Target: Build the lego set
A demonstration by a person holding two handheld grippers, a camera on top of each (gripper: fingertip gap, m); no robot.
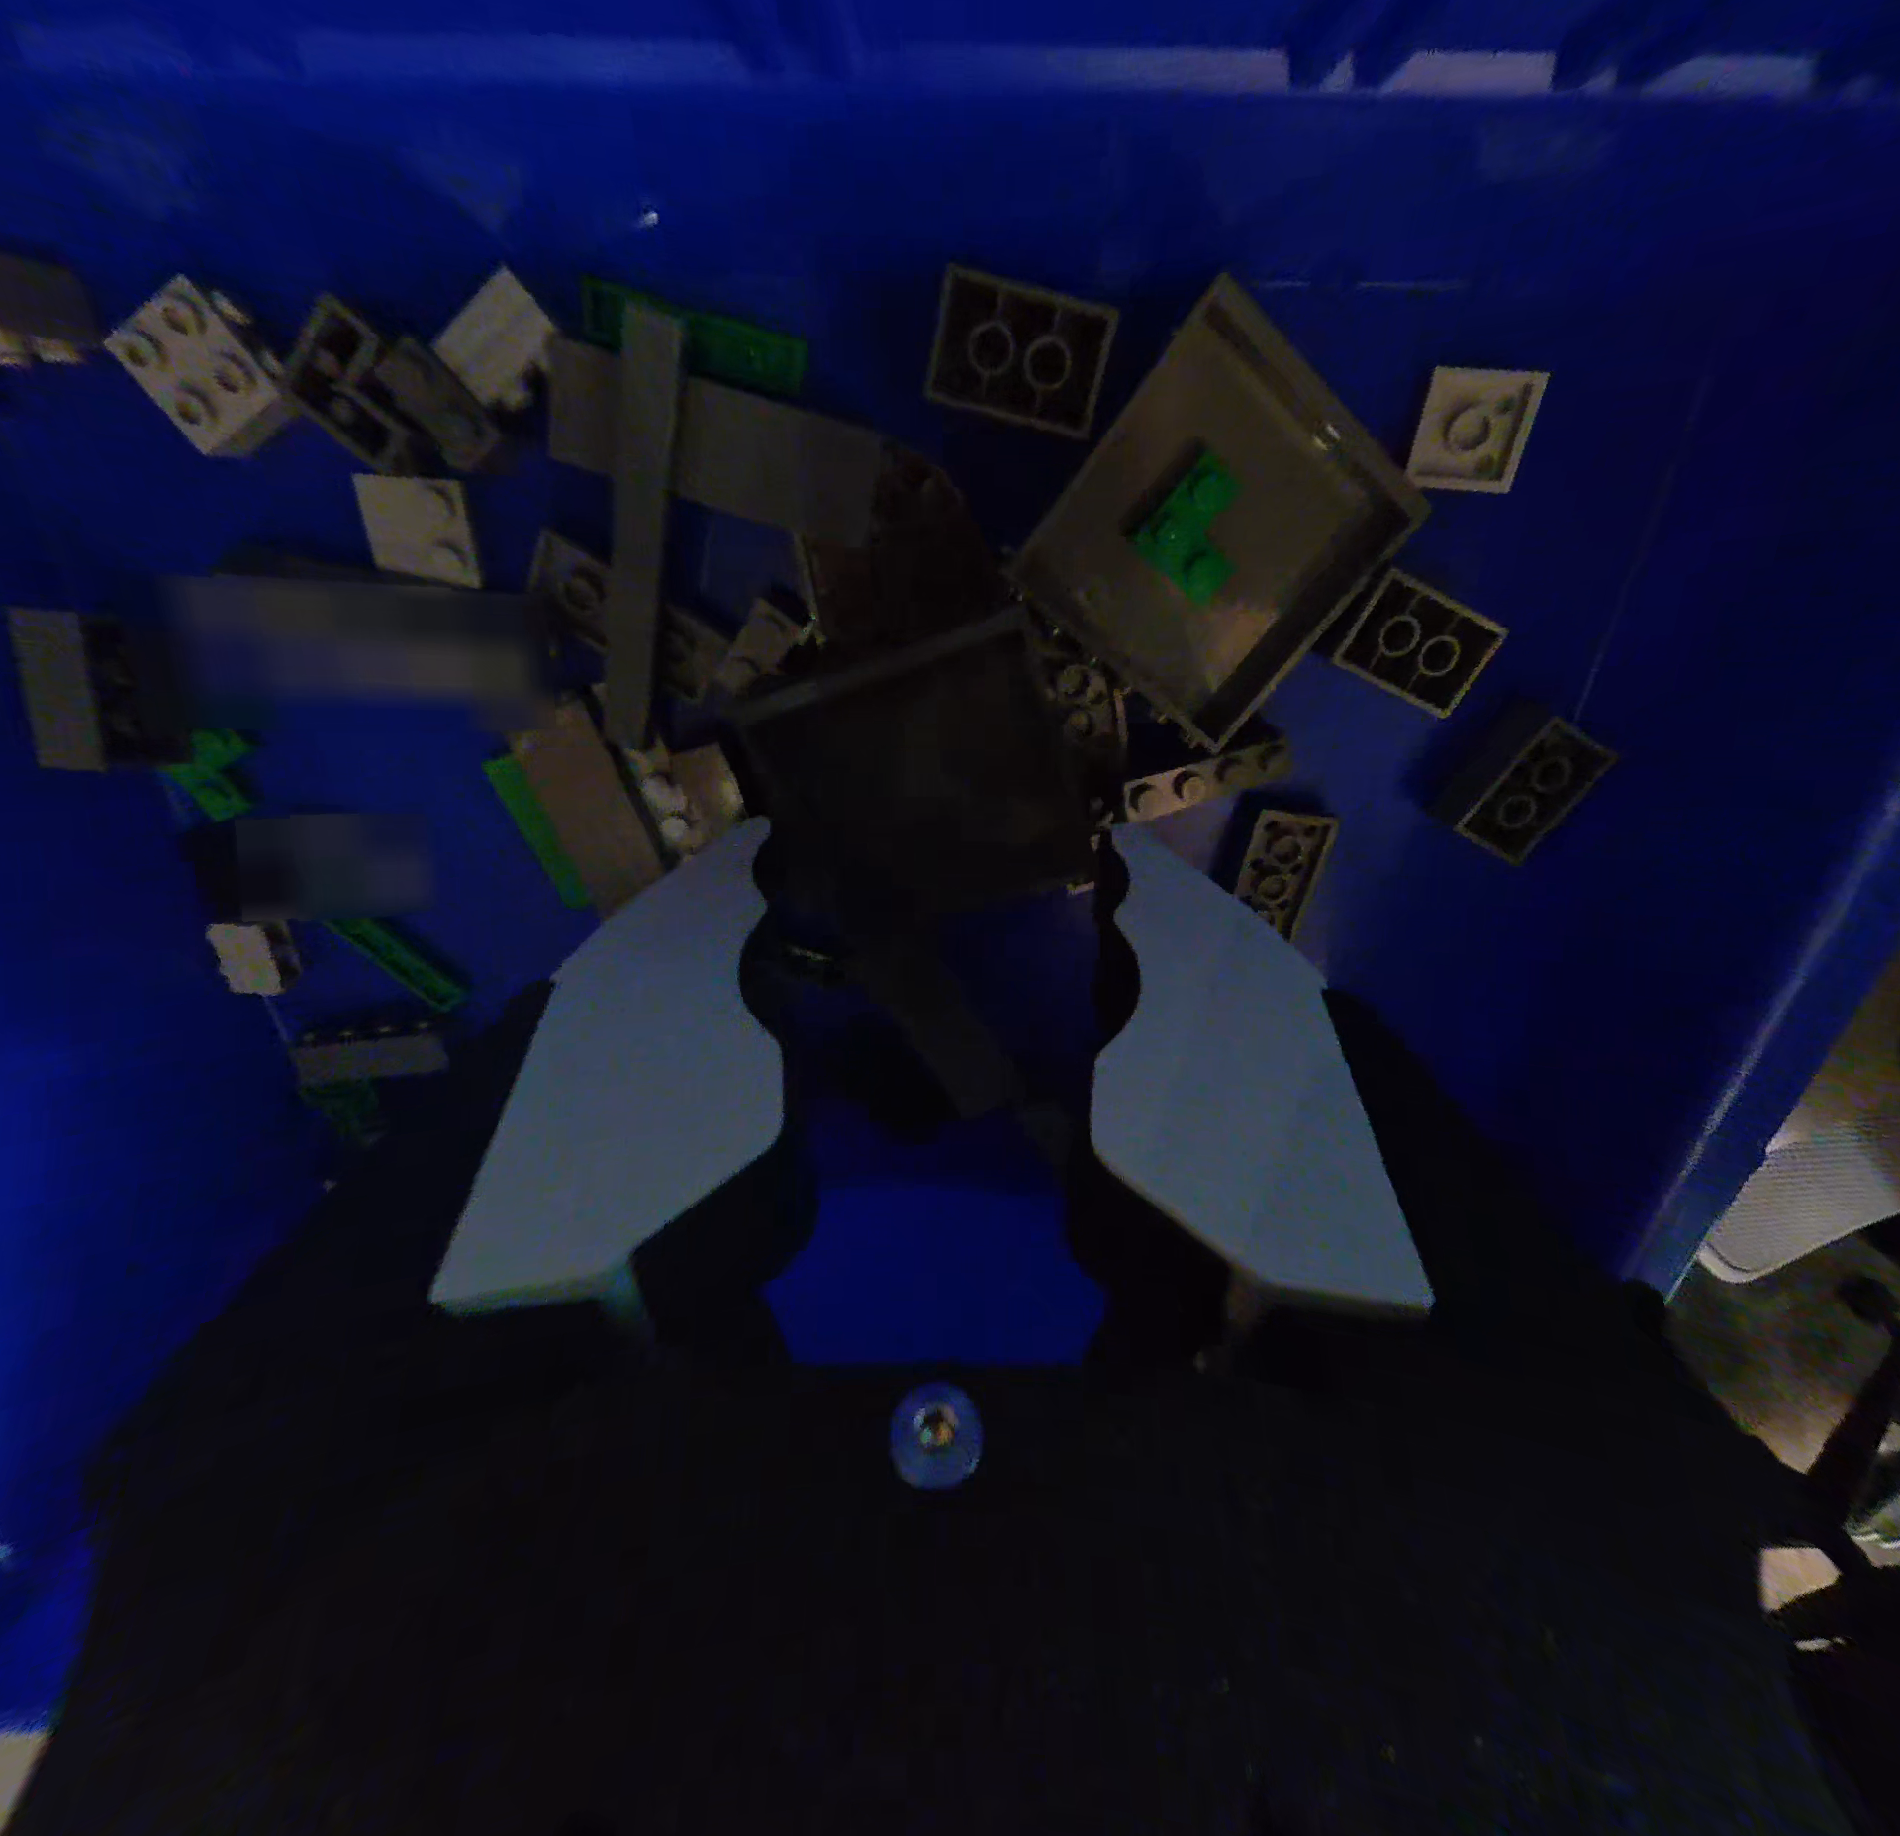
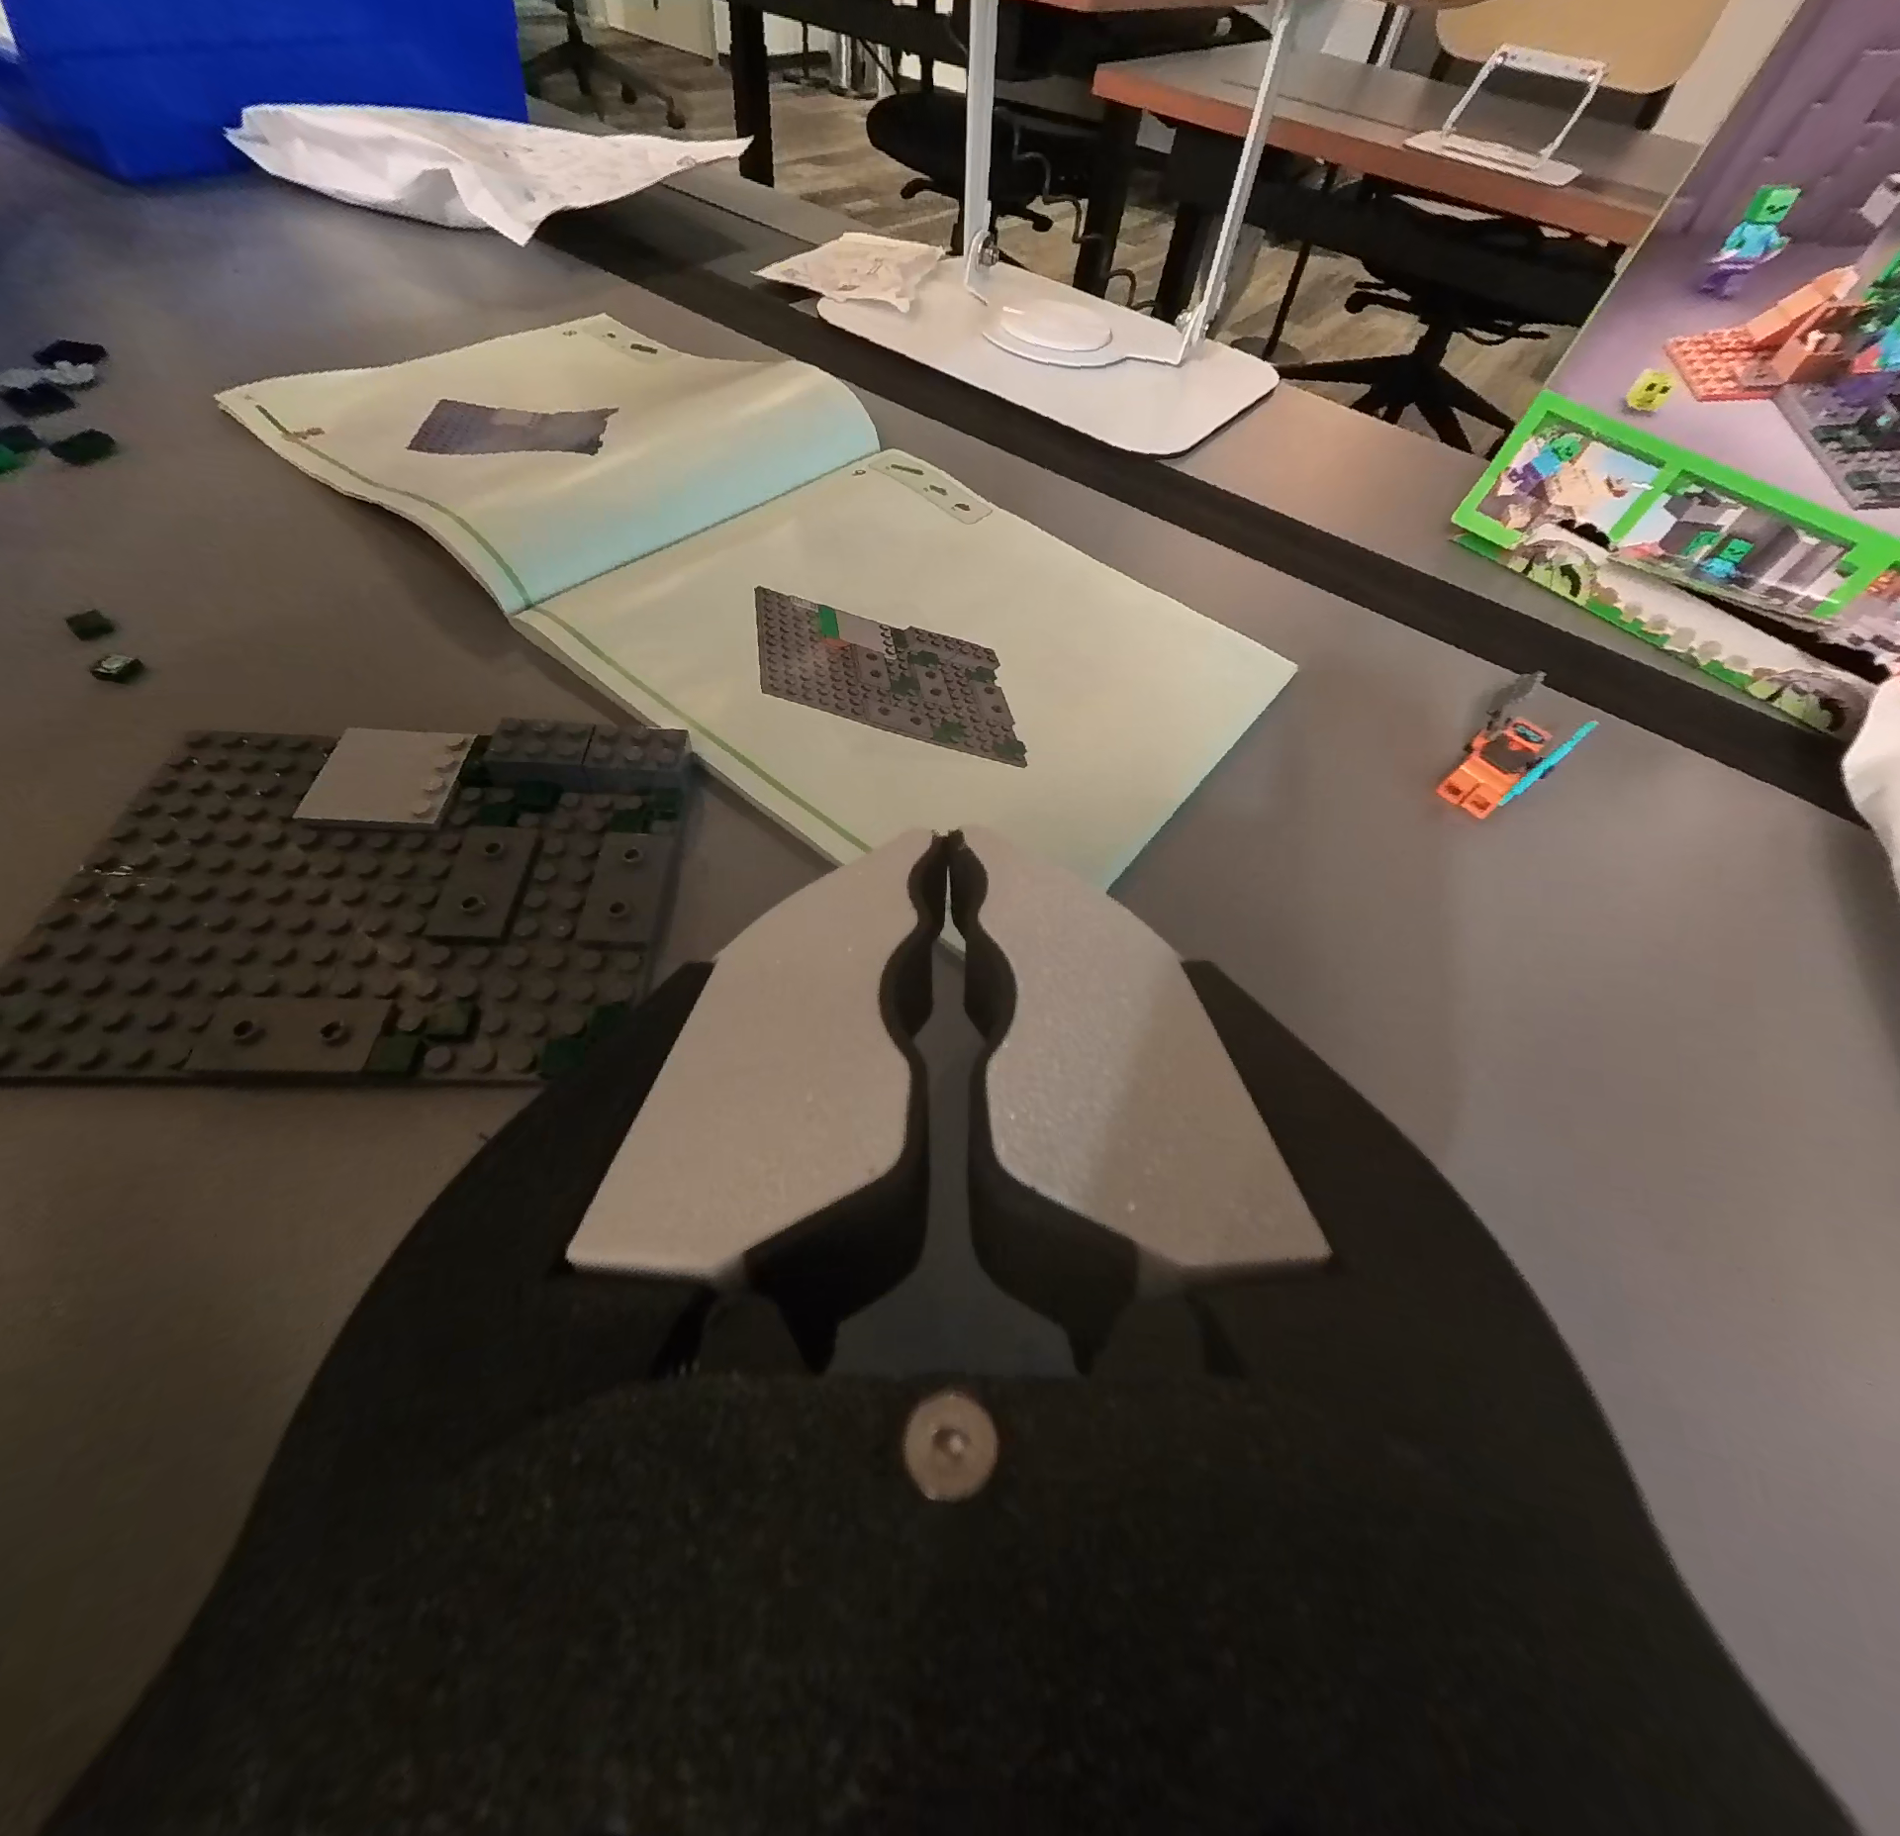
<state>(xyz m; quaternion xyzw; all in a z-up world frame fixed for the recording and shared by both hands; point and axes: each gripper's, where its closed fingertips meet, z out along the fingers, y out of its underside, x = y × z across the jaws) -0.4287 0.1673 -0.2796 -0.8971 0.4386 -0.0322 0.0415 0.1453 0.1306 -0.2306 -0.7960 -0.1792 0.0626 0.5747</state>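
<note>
In the left wrist view my left gripper (image 1: 941, 841) is inside a blue bin (image 1: 1337, 193) of loose grey, white and green Lego pieces. Its jaws are wide apart, one tip on each side of a dark square plate (image 1: 905, 758); I cannot tell if they touch it. A grey square plate (image 1: 1223, 512) bearing a small green piece leans just right of it. In the right wrist view my right gripper (image 2: 948, 839) is shut and empty above the table. The dark grey baseplate (image 2: 206, 943), partly built with a light grey tile, lies to its left.
The open instruction booklet (image 2: 637, 553) lies ahead of the right gripper. The set's box (image 2: 1686, 522) and an orange minifigure (image 2: 1491, 763) are at right. Small loose pieces (image 2: 51, 398), crumpled paper (image 2: 463, 157) and the blue bin (image 2: 257, 39) are far left. A white stand base (image 2: 1131, 388) sits beyond the table. The grippers' ends are close to 60 cm from one another. My right gripper is the nearer one to the dark grey baseplate (image 2: 206, 943): about 15 cm, against 40 cm.
</note>
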